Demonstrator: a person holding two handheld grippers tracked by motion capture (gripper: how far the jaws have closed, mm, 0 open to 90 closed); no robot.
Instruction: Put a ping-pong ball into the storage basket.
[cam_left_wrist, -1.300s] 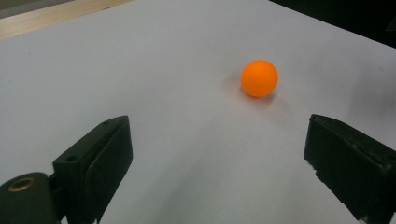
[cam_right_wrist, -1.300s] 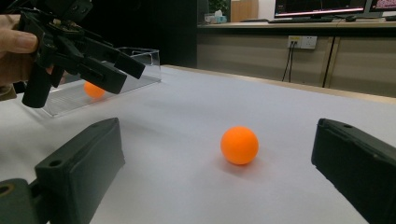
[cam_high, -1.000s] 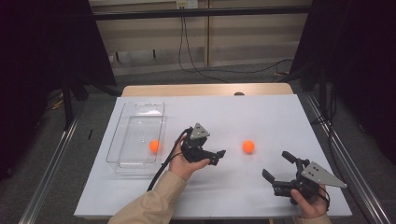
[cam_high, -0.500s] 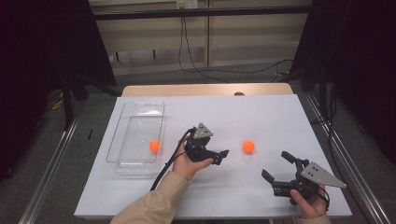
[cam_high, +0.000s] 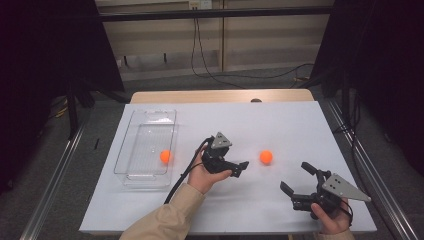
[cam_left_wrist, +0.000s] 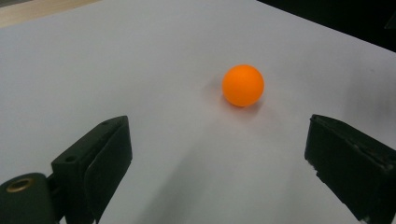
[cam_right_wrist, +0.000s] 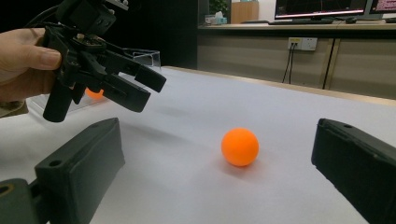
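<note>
- Orange ball (cam_high: 266, 157) sits loose on the white counter (cam_high: 300, 125), right of centre — well apart from the clear tray (cam_high: 145, 177), where a second orange ball (cam_high: 165, 156) lies.
- Left claw (cam_high: 239, 169) hovers near the loose ball on its left, jaws apart and empty; the left gripper view has the ball ahead of the jaws, not yet between them.
- Right claw (cam_high: 295, 182) low at the front of the counter, jaws wide apart, nothing held.
- Handling, by look: small, smooth, likely a hollow plastic ball — very light, rigid, prone to roll or squirt out at a nudge.
- Best hold: pads square across its widest middle, jaws level and low, closing gently and evenly.
</note>
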